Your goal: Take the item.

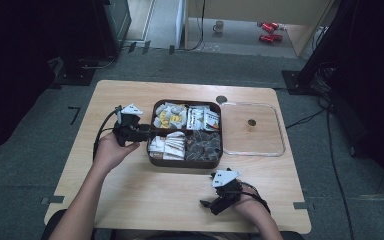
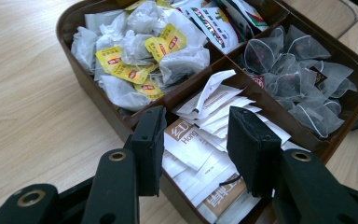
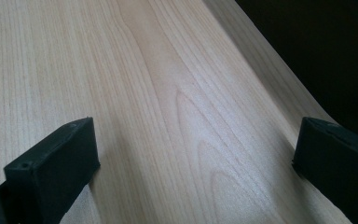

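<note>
The wooden tabletop (image 1: 130,195) carries a clear lid (image 1: 280,145) at far right and, just left of it, a brown box (image 1: 152,161) of four compartments; white sachets (image 2: 205,154) fill its near-left one. The left tongs (image 2: 195,151) hang over those sachets at the box's left edge, jaws partly spread, pinching nothing; the right tongs (image 3: 193,163) rest near right, spread wide over bare wood.

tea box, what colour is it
Dark brown. The tea box shows it best in the left gripper view, along its rim and dividers.
</note>
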A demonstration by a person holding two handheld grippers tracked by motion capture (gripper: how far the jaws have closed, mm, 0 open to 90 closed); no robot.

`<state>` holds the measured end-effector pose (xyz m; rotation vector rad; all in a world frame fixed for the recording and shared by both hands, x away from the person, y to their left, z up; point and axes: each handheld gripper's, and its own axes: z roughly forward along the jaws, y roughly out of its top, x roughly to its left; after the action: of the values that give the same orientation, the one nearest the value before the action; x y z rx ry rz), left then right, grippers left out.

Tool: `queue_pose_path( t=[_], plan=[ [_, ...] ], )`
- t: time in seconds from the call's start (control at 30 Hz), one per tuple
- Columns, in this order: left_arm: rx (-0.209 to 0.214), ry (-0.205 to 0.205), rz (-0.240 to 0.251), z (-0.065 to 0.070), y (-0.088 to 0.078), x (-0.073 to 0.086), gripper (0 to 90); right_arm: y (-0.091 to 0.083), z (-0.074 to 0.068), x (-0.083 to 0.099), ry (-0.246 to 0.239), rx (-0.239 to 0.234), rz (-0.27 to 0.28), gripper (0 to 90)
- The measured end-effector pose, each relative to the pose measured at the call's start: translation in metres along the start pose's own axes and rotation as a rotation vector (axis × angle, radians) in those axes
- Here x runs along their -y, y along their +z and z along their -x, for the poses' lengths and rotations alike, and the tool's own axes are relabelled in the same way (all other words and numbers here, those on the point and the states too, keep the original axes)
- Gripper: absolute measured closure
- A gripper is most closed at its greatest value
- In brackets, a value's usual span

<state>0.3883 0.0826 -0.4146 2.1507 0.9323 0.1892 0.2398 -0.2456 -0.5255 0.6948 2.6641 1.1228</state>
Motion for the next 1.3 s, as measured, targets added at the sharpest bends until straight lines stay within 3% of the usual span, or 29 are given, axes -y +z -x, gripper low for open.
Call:
queue_pose_path(
  t=[0.17,0.37,0.73,1.0,1.3],
  plan=[
    [0.001,0.04,-0.005,0.003,0.012,-0.005,58.5,0.0,0.0,0.0,0.001,0.001,0.0,0.0],
    [0.002,0.05,-0.013,0.003,0.023,-0.007,60.6,0.0,0.0,0.0,0.0,0.0,0.0,0.0],
    [0.016,0.109,-0.026,0.01,0.039,-0.013,65.6,0.0,0.0,0.0,0.003,0.002,0.0,0.0],
    [0.013,0.126,-0.045,0.008,0.053,-0.012,67.9,0.0,-0.001,0.0,0.003,0.006,0.001,0.0],
    [0.023,0.112,-0.064,0.004,0.067,-0.01,70.0,-0.001,-0.001,0.001,0.008,0.01,0.002,0.0]
  ],
)
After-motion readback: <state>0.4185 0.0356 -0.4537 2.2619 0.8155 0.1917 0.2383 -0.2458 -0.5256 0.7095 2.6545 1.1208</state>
